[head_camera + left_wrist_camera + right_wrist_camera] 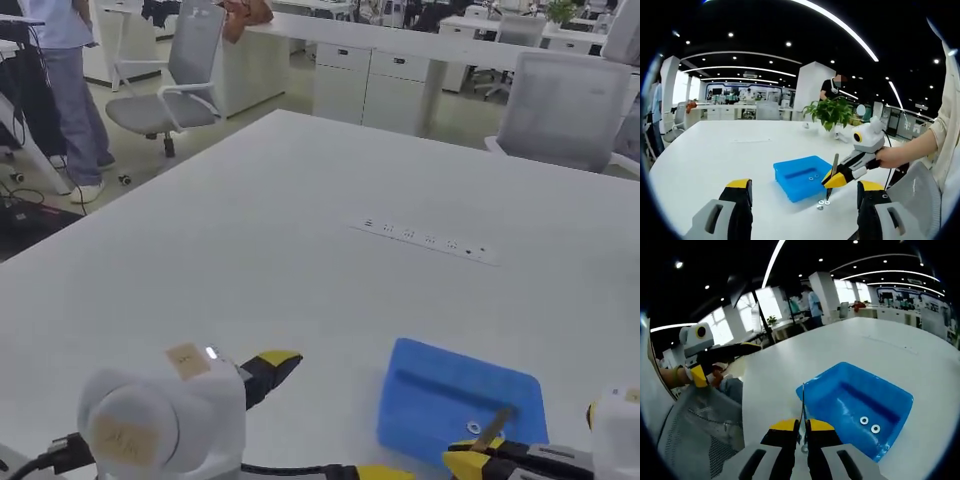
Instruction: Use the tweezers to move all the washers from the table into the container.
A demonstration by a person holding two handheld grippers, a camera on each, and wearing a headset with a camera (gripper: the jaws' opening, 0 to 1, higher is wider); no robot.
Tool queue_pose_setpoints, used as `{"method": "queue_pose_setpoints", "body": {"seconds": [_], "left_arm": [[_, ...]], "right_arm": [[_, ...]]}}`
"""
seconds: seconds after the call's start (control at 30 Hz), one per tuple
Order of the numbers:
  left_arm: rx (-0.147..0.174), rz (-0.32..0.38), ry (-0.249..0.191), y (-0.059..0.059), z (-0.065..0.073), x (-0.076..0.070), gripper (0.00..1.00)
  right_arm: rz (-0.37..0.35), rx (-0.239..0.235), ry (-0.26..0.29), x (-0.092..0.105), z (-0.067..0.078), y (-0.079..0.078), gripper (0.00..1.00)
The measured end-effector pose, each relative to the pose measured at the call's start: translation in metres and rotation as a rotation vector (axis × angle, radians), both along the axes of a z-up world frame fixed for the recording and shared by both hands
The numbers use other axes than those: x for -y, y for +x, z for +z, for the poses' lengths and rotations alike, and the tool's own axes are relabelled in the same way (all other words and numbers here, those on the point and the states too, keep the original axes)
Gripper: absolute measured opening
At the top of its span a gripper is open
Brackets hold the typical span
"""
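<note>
Tweezers (802, 400) are pinched tight between the two jaws of the right gripper (802, 426), on the near side of the blue container (790, 187). Their thin tips point down at the table (250, 250), right by the container's near edge. The left gripper (804, 183) waits further back from the container, with its jaws wide apart and nothing in them.

The loose washers (823, 203) lie on the table just beside the container's near wall, under the tips. Two more washers (864, 420) lie flat inside the container, close to that same wall.

I think the washers are small, flat, hard and very light. They look smooth, so they could slip or flick away. The best hold is probably on the ring's edge, one tip in the hole and one outside, with a gentle squeeze.

Some things are hard to see. The loose washers are tiny, so I cannot count them for sure: two, maybe three. I cannot tell if the tips touch one. In the right gripper view the jaws hide part of the tweezers.

Past the container's far side a power strip (425, 240) lies on the table. Far beyond it stand office chairs (170, 100) and a person (65, 90).
</note>
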State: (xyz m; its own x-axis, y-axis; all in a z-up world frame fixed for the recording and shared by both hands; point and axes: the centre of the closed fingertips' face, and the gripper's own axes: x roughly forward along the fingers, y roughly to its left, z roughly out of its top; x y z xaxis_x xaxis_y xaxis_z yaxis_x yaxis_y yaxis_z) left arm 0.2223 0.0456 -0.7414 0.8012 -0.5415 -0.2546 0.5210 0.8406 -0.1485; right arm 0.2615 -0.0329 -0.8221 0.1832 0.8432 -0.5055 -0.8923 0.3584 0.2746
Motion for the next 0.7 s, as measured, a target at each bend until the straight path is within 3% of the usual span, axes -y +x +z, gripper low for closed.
{"method": "queue_pose_setpoints", "body": {"seconds": [0.07, 0.43, 0.7], "left_arm": [[0.0, 0.004, 0.0, 0.0, 0.0, -0.001, 0.88], [-0.004, 0.003, 0.007, 0.001, -0.001, -0.001, 0.87], [-0.006, 0.002, 0.01, 0.0, -0.002, -0.001, 0.87]], "right_arm": [[0.008, -0.017, -0.013, 0.001, -0.006, -0.003, 0.04], [0.017, -0.008, -0.039, 0.003, -0.012, -0.003, 0.04], [0.053, 0.033, -0.049, 0.0, -0.011, -0.015, 0.04]]}}
